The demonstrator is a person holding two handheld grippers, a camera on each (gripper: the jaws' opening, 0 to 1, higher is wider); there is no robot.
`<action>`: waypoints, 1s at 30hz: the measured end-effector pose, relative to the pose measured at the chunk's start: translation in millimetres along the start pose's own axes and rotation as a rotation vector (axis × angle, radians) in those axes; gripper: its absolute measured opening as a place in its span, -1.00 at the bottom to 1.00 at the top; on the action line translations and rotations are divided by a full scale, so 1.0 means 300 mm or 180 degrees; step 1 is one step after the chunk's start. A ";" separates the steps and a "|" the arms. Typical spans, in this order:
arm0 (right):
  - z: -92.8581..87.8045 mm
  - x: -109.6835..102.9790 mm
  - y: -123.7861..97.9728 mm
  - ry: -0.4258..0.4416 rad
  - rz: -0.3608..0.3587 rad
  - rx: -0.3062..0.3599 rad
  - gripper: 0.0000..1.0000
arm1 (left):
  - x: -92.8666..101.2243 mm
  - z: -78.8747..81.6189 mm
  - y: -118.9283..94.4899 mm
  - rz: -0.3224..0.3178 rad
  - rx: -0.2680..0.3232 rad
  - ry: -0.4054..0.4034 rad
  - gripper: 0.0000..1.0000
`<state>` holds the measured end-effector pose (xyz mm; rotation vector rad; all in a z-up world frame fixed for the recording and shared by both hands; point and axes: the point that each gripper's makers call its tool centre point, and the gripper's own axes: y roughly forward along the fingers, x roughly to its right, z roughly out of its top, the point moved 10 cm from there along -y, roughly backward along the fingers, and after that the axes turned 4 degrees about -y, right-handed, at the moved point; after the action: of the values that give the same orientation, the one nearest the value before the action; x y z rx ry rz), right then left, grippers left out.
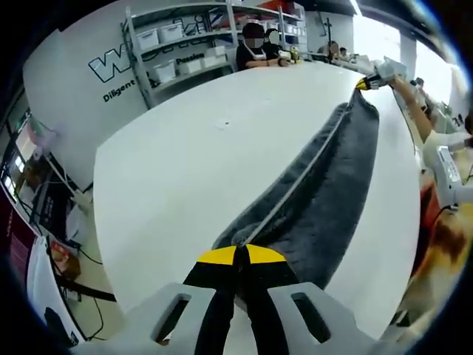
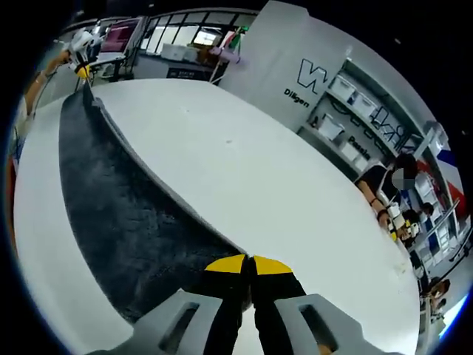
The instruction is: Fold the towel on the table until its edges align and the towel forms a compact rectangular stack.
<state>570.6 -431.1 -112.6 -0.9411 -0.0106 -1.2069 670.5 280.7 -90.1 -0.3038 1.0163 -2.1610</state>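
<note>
- Stretching along one long edge of the white table, the dark grey towel lies as a long folded strip, pulled out between the two grippers.
- In the left gripper view, the left gripper has its yellow-tipped jaws pressed together on the near end of the towel, at the point where its pale hem begins.
- From there the hem runs as a thin light line along the strip toward the far end of the table.
- At that far end the right gripper shows small, its yellow tip at the towel's other end, with a person's hand behind it.
- In the right gripper view, the right gripper likewise has its jaws clamped tight on the towel at the near end.
- The strip sweeps away along the table edge to the left gripper at the far corner, held in a hand.
- The rest of the tabletop beside the towel is plain white.
- Beyond the table stand shelves with white bins, a white wall panel with lettering, and people seated at the far end of the table.
</note>
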 end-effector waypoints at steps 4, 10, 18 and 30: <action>-0.004 0.002 0.007 0.0013 0.0017 -0.0007 -1.00 | -0.004 0.001 0.018 -0.0027 -0.0043 -0.0013 -0.96; -0.022 0.005 0.053 -0.0026 0.0056 -0.0119 -1.00 | -0.037 -0.002 0.064 -0.0115 -0.0169 -0.0051 -0.96; -0.037 -0.016 0.144 -0.0146 0.0092 -0.0287 -1.00 | -0.046 -0.010 0.143 -0.0173 -0.0331 -0.0101 -0.95; -0.039 -0.045 0.209 -0.0305 0.0066 -0.0416 -1.00 | -0.050 -0.016 0.200 -0.0068 -0.0384 -0.0087 -0.93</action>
<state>609.5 -425.2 -164.5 -1.1103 0.0017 -1.1529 709.4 268.0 -136.7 -0.4015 1.1349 -2.1128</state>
